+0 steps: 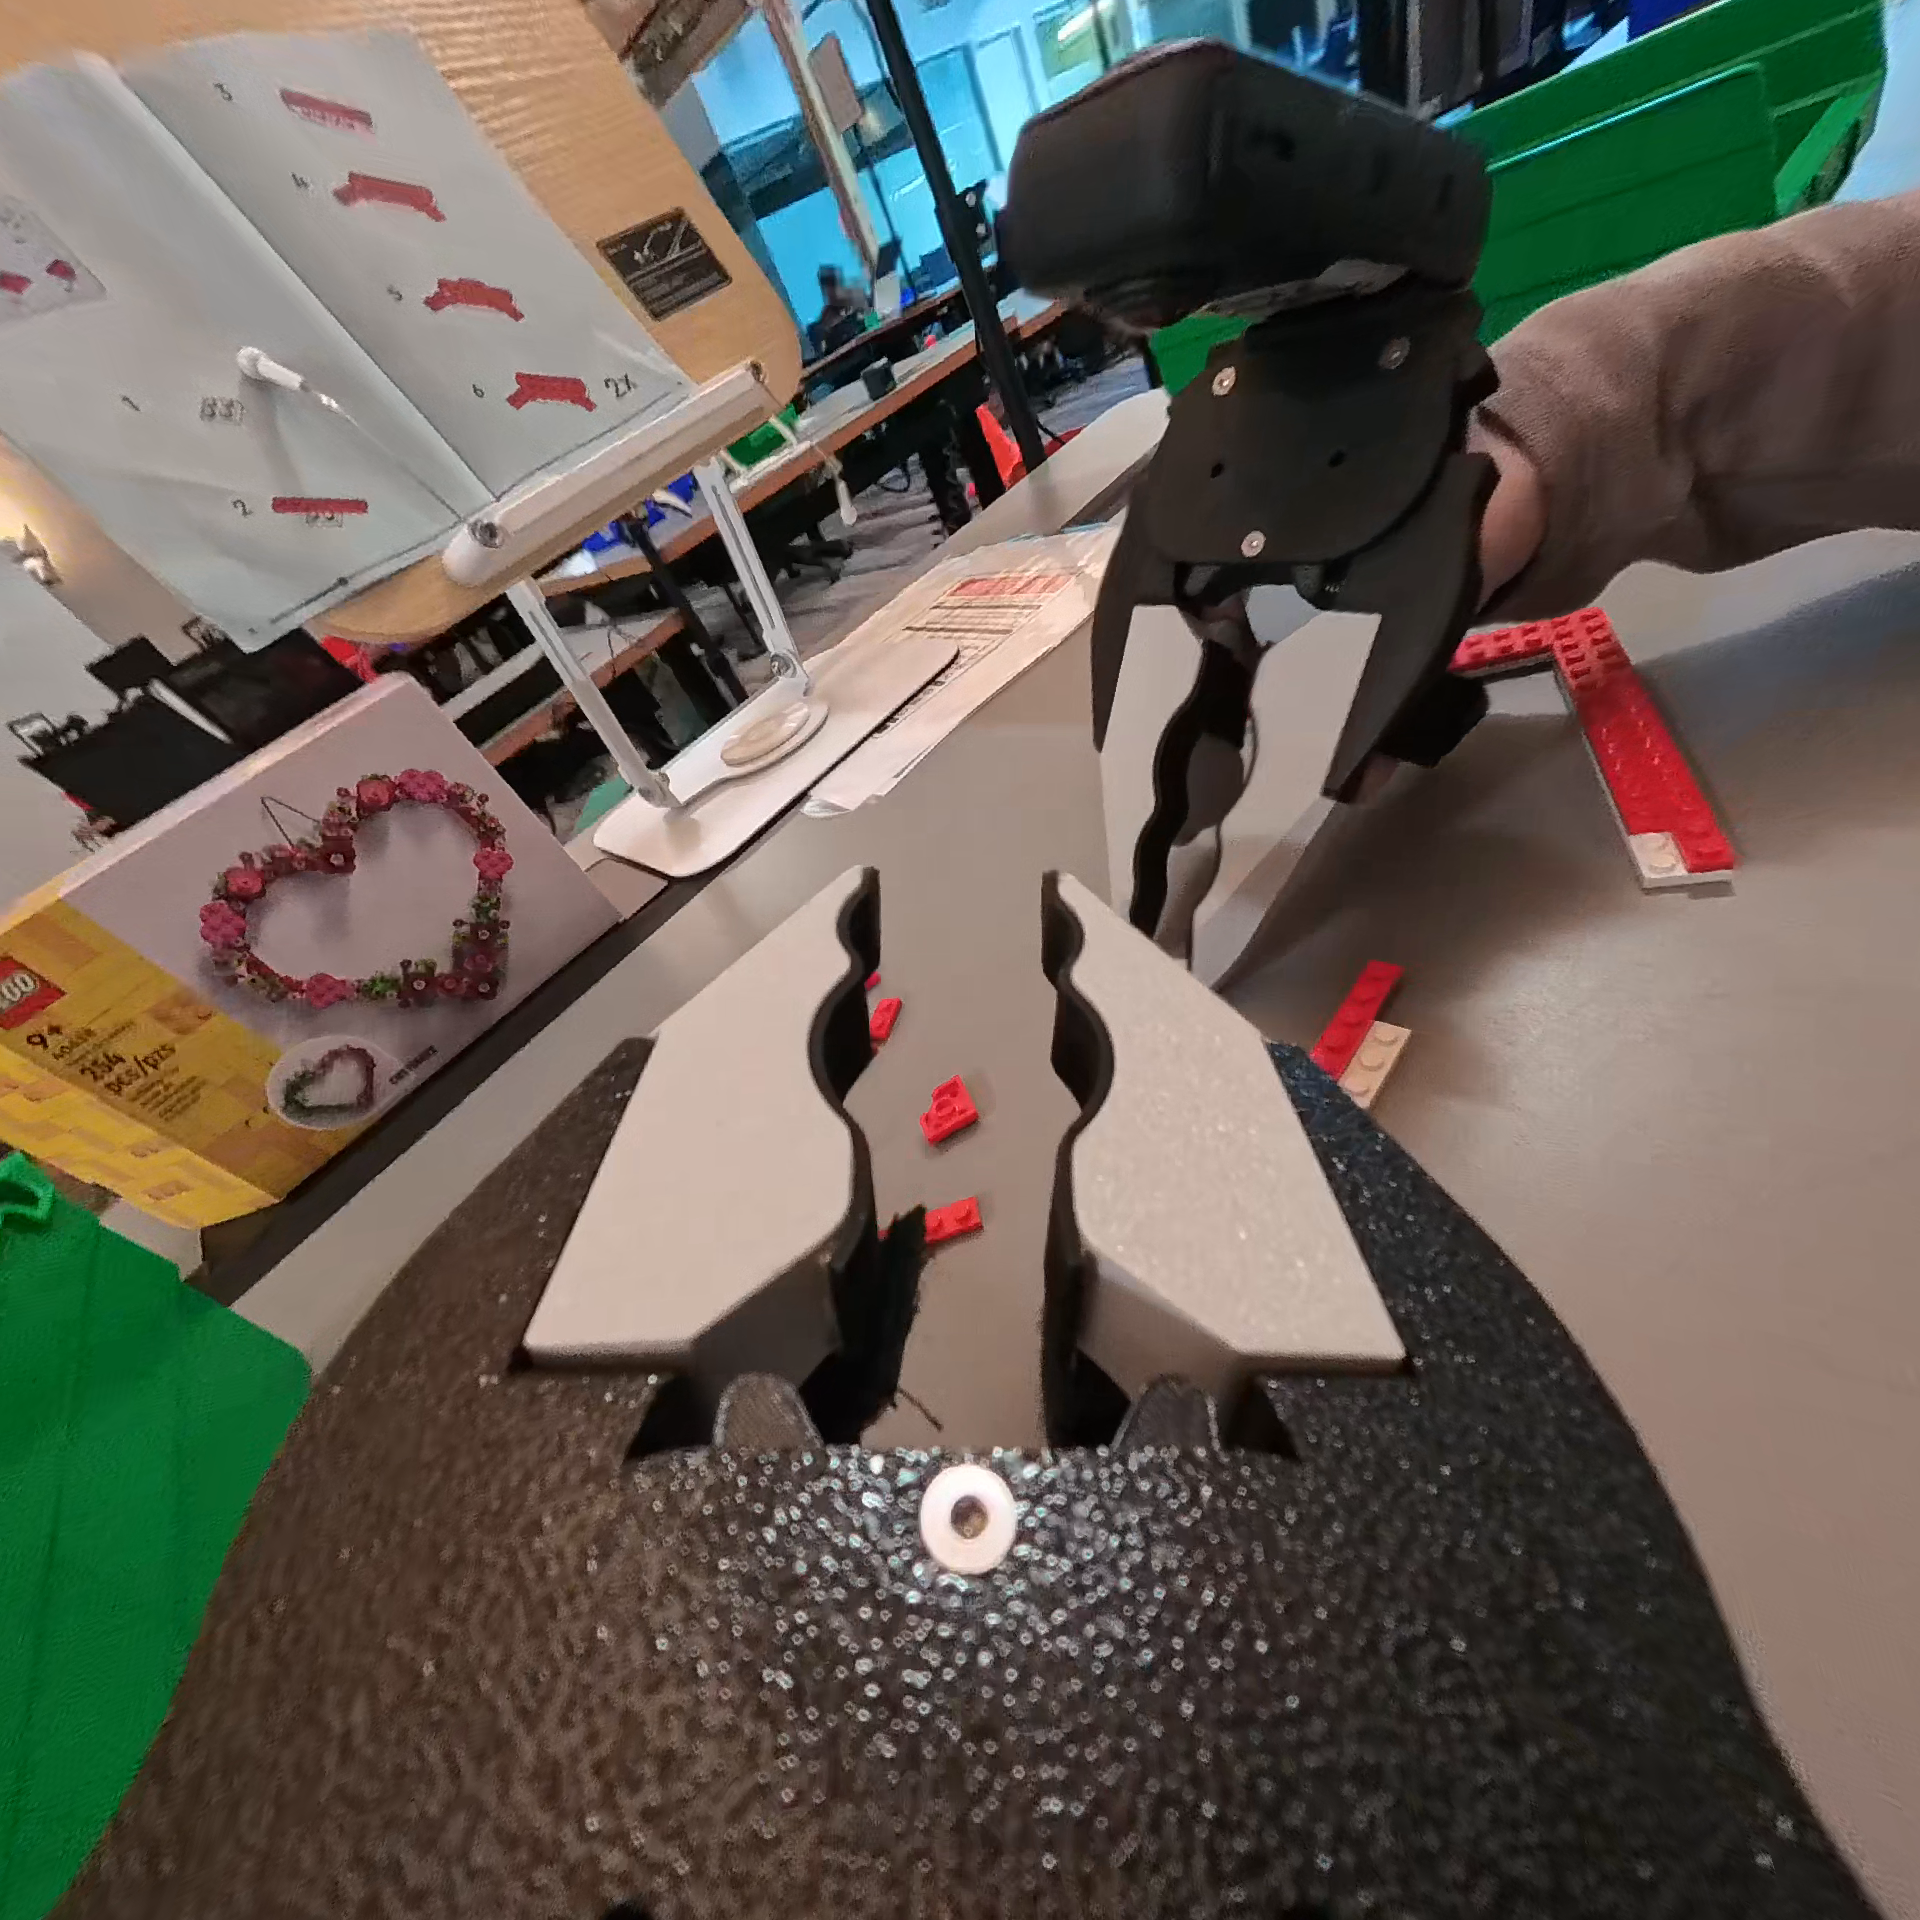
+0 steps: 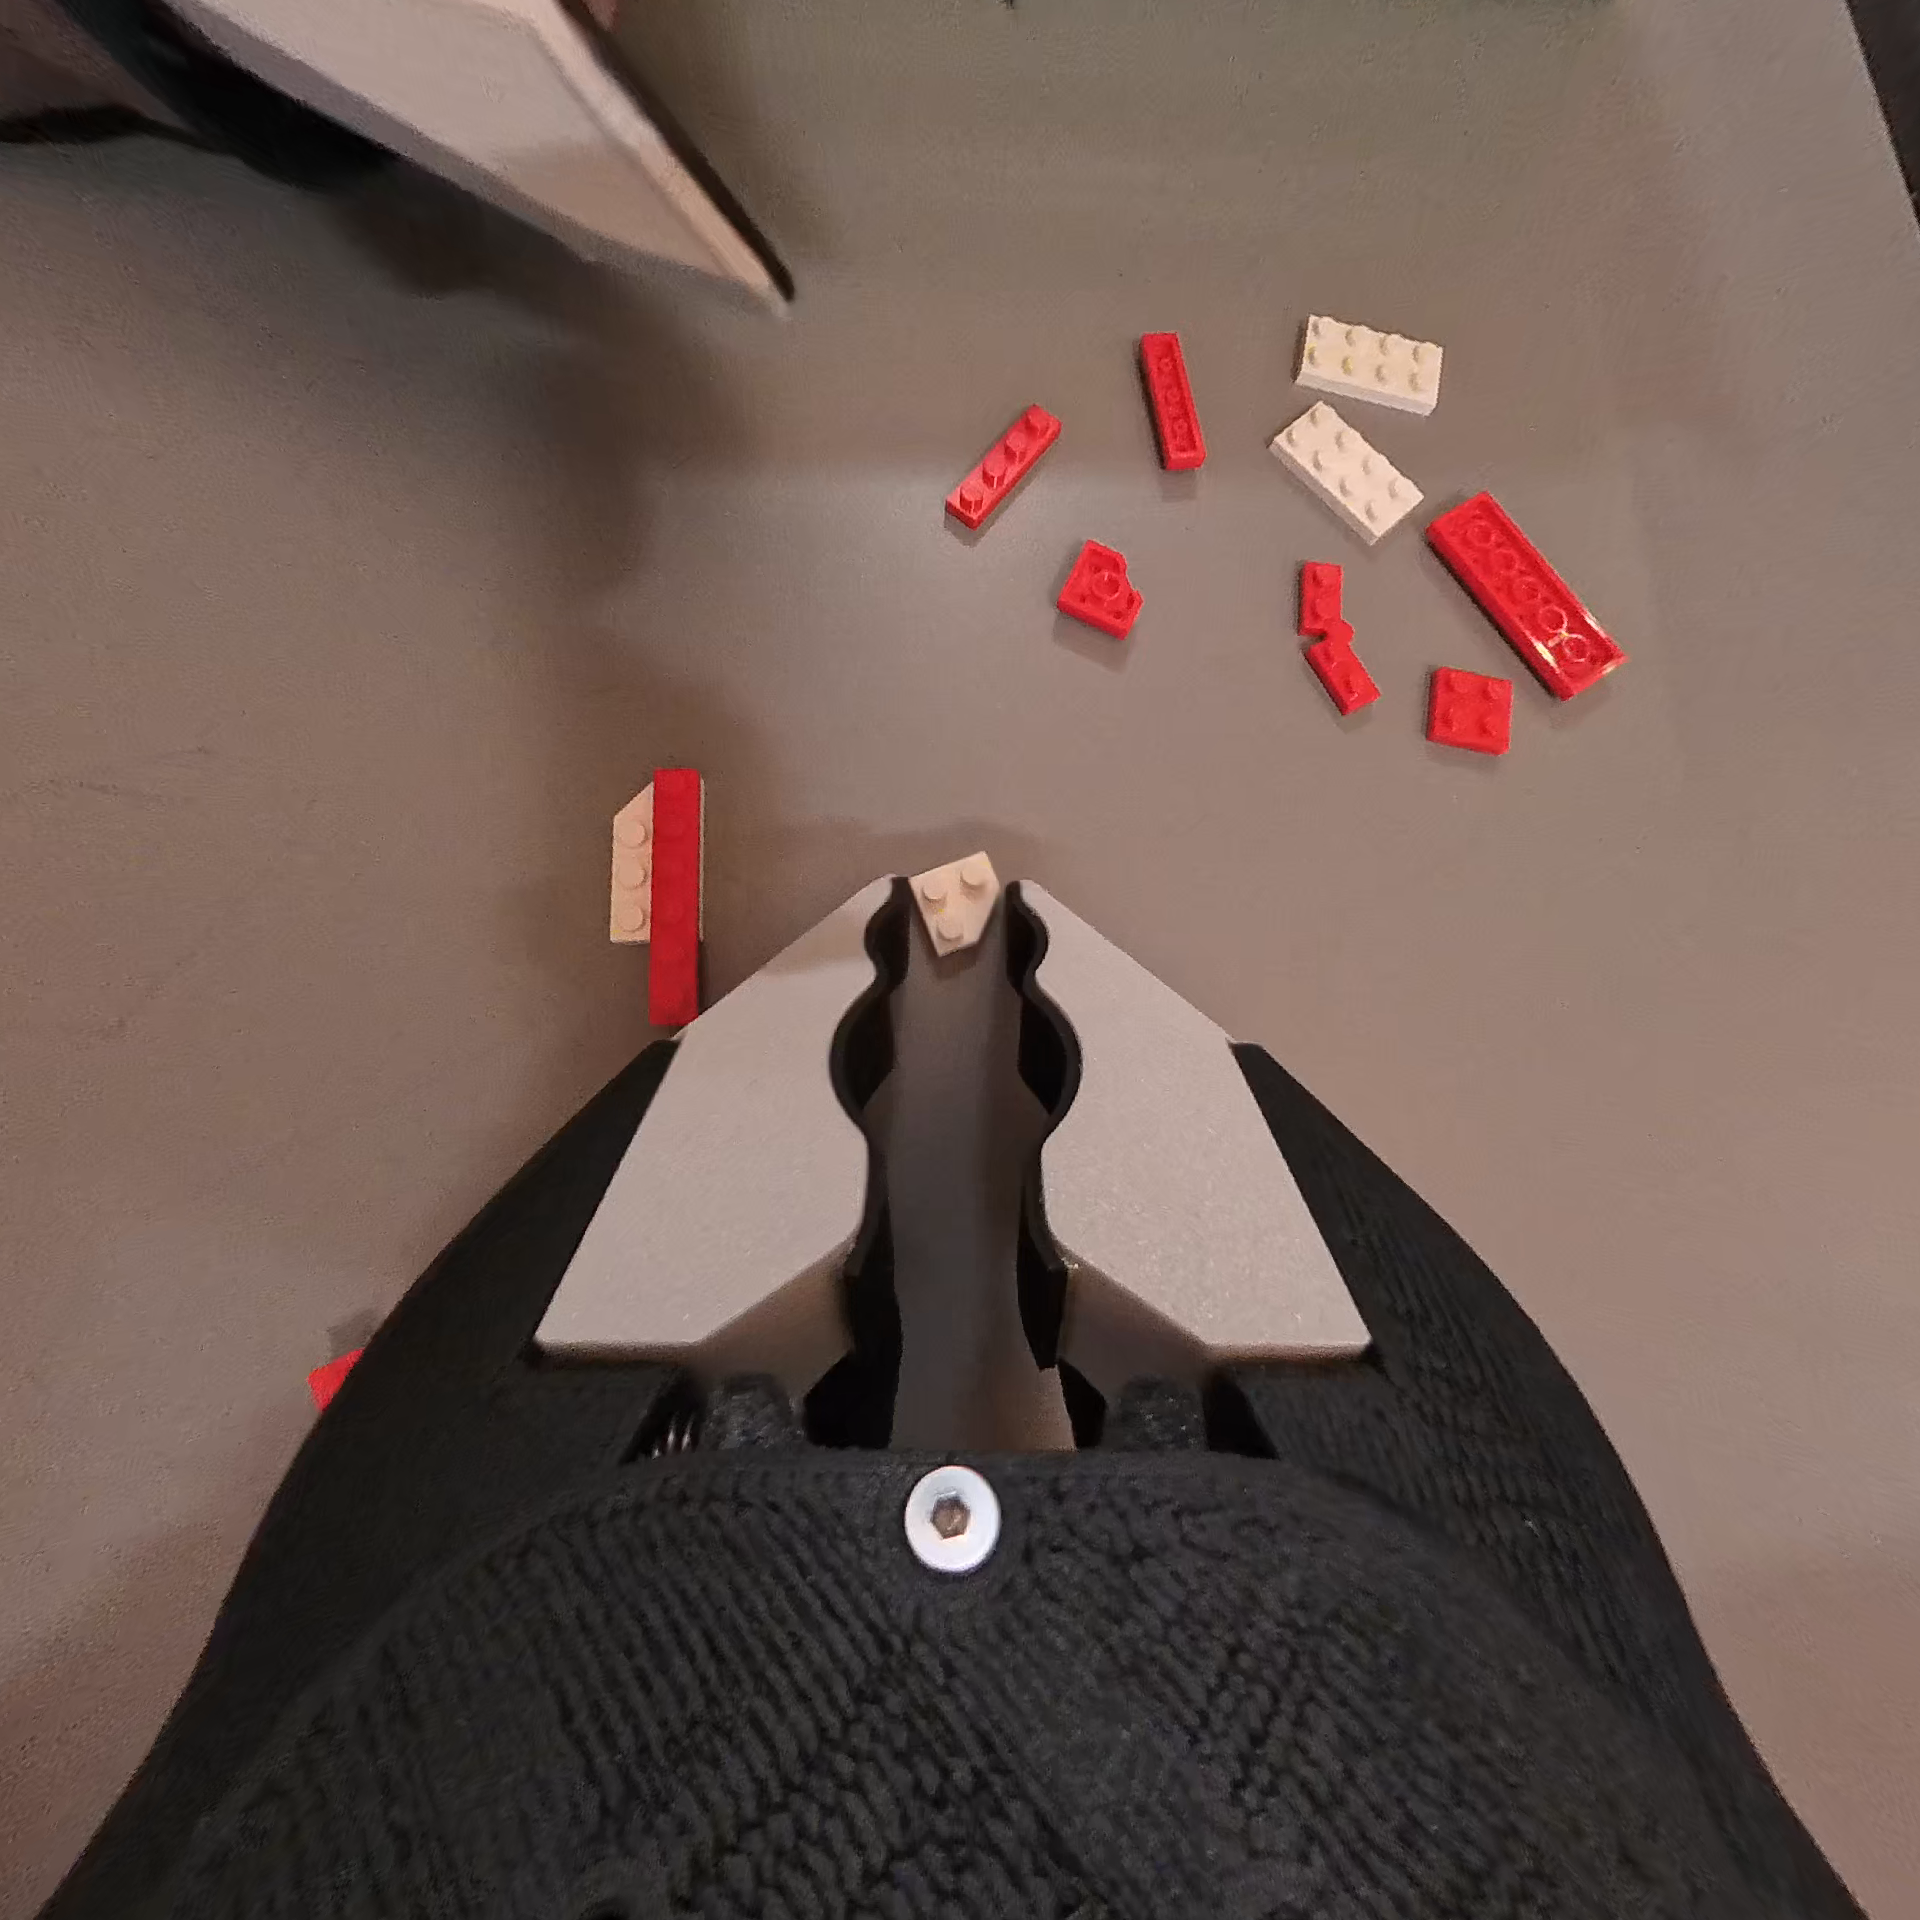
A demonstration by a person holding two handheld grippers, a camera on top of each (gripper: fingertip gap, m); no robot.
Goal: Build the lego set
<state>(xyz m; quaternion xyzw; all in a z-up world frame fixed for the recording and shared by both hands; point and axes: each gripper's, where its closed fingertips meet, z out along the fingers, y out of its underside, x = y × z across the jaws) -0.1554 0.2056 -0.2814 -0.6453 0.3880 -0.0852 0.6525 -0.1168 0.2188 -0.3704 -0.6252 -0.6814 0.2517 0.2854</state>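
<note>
My right gripper [image 2: 958, 885] points down at the grey table [image 2: 312, 623], shut on a small white wedge plate [image 2: 954, 912] held between its tips. It also shows in the left wrist view [image 1: 1179, 940], held by a hand. A red and white sub-assembly [image 2: 660, 894] lies just to its left and shows in the left wrist view too [image 1: 1361, 1023]. My left gripper [image 1: 961, 904] is open and empty above small red plates [image 1: 948, 1110]. A red L-shaped assembly [image 1: 1621, 727] lies behind the right gripper.
Loose pieces lie ahead on the right: red strips [image 2: 1003, 468], white 2x4 plates [image 2: 1345, 471], a long red plate [image 2: 1522, 592], a red square [image 2: 1468, 709]. The set's box [image 1: 312, 935], an instruction booklet on a stand [image 1: 312, 291] and green cloth [image 1: 125, 1455] are at the left. The gap from one gripper's tips to the other's is roughly 10 cm.
</note>
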